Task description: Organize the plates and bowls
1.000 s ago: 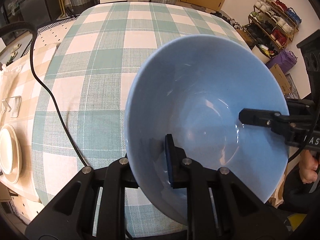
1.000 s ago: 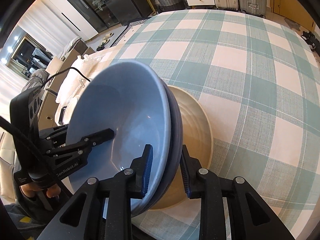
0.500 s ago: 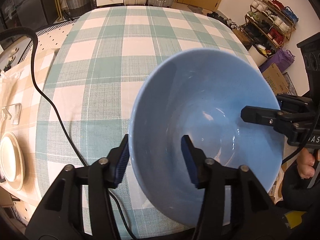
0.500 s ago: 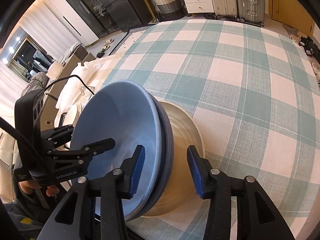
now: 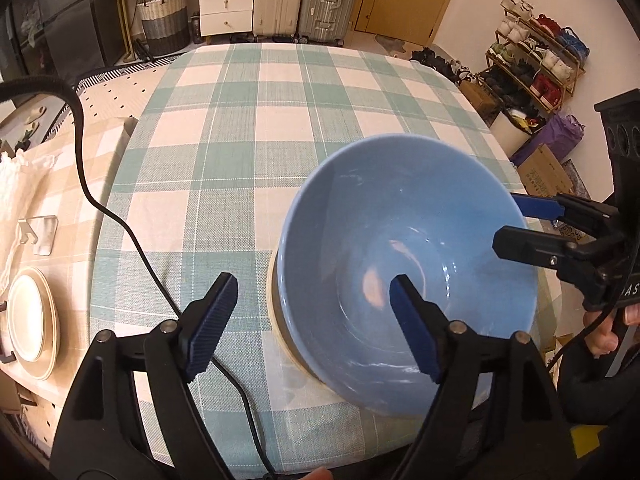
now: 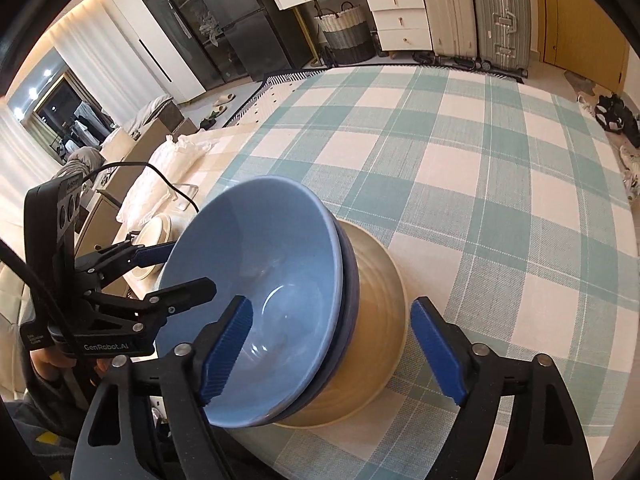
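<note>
Left of the light blue glazed bowl (image 5: 404, 268), the left gripper (image 5: 312, 320) angles steeply downward, its jaws just spread wide and free of the rim. The bowl sits nested in a darker blue bowl (image 6: 350, 280) on a beige bowl (image 6: 376, 320) atop the checked tablecloth (image 5: 248, 152). To its right, the right gripper (image 6: 332, 348) tilts likewise, its jaws just opened and clear.
</note>
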A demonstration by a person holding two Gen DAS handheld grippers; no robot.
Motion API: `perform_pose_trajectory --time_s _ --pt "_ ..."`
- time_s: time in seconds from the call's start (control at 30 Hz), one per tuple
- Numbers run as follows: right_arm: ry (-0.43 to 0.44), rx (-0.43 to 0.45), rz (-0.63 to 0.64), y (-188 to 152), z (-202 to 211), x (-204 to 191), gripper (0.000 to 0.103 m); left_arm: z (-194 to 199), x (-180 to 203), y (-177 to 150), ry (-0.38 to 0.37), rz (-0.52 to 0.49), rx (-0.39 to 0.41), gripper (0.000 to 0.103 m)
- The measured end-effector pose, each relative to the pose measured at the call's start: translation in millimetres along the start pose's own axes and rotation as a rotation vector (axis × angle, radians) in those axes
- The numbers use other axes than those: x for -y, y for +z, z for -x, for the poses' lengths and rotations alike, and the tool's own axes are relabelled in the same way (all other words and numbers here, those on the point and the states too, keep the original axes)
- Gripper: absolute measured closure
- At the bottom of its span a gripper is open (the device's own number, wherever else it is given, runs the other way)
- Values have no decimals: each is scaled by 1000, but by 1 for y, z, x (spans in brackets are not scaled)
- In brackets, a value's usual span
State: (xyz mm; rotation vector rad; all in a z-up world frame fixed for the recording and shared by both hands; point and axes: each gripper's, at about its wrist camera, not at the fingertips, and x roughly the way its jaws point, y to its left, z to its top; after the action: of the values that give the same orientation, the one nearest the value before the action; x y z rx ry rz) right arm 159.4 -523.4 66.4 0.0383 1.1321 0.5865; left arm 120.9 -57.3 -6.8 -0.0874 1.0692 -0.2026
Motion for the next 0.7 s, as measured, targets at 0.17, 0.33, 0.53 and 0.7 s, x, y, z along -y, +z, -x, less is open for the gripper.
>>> perform_pose_trajectory --time_s 0.17,0.33,0.53,0.7 --pt "-15 33 2 -3 12 -2 17 13 -1 -7 5 2 25 23" --pt "-26 59 7 -8 22 -6 17 29 1 -14 0 0 62 17" --pt "-64 101 17 -15 35 -10 17 51 2 -21 -14 5 125 2" --pt "-97 156 24 -24 47 -14 17 63 0 -29 3 4 176 2"
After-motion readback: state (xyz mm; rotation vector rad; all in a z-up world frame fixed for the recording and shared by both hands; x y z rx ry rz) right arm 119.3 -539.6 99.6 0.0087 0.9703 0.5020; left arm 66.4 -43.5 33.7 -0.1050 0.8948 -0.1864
